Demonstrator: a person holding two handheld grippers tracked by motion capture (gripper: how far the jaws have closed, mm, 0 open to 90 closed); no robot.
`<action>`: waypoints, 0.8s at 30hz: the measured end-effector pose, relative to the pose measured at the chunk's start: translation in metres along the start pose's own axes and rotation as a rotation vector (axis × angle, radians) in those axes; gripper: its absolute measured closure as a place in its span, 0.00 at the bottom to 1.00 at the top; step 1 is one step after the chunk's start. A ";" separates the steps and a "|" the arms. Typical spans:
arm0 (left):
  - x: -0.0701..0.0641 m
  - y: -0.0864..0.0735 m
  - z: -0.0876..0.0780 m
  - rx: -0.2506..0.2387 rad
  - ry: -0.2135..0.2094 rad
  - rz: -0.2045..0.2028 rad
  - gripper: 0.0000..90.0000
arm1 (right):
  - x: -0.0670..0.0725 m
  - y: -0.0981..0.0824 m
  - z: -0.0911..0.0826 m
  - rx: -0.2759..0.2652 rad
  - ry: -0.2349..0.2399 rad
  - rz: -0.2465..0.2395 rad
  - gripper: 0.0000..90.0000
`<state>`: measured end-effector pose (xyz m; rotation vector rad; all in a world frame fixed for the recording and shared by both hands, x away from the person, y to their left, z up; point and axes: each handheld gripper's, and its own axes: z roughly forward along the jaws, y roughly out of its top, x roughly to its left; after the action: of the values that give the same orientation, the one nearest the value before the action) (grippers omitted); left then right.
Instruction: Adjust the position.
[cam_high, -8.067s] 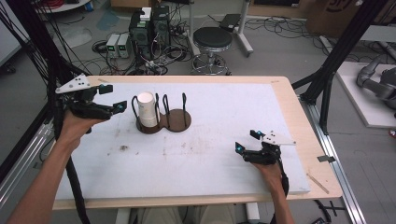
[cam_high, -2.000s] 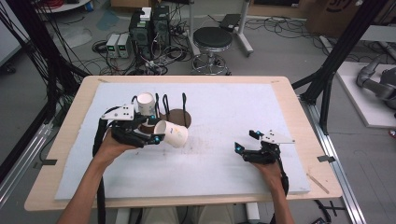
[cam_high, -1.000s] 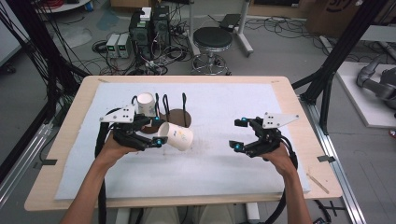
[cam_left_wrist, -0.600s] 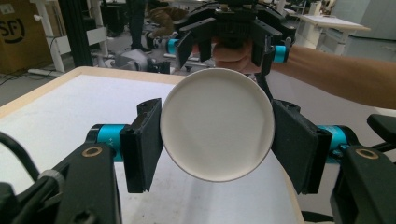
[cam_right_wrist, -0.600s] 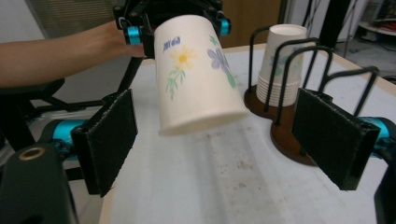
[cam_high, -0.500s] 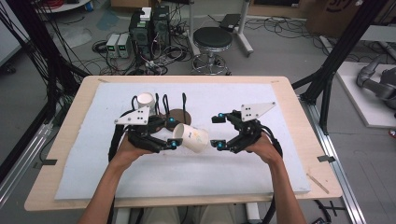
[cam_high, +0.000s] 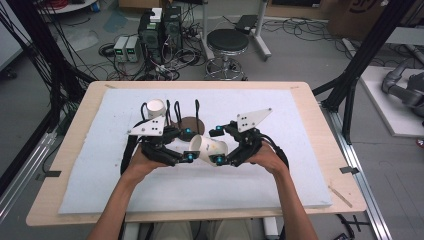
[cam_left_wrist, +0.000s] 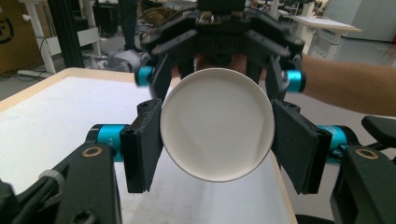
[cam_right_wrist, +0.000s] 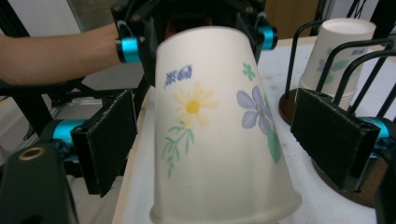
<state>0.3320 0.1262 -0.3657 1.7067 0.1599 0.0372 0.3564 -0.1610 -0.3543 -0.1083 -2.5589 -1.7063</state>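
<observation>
High view: the flowered paper cup (cam_high: 209, 149) hangs on its side above the white mat (cam_high: 300, 165), between my two tongs. My left gripper (cam_high: 180, 147) pinches it near the base; my right gripper (cam_high: 218, 146) brackets its rim end, jaws spread, pads seemingly clear of it. The right gripper view reveals painted flowers, the left gripper view just the plain bottom. Two cups: the second cup (cam_high: 156, 107) stands in the wire rack (cam_high: 189, 122).

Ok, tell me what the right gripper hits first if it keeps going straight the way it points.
Most likely the flowered paper cup: it lies between the right gripper's open jaws, pads not touching. The left gripper holds its far end and would come next.
</observation>
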 end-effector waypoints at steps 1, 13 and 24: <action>-0.001 0.001 0.000 0.002 -0.001 0.004 0.41 | 0.000 -0.001 0.002 0.005 0.004 -0.001 0.17; -0.003 0.007 -0.006 -0.020 -0.005 0.016 0.41 | -0.003 -0.004 0.014 0.033 0.013 0.018 0.17; -0.002 0.007 -0.010 -0.007 0.002 0.017 0.41 | 0.000 -0.008 0.016 0.034 0.022 0.006 0.29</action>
<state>0.3290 0.1348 -0.3569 1.7011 0.1467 0.0525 0.3558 -0.1496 -0.3673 -0.0940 -2.5679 -1.6513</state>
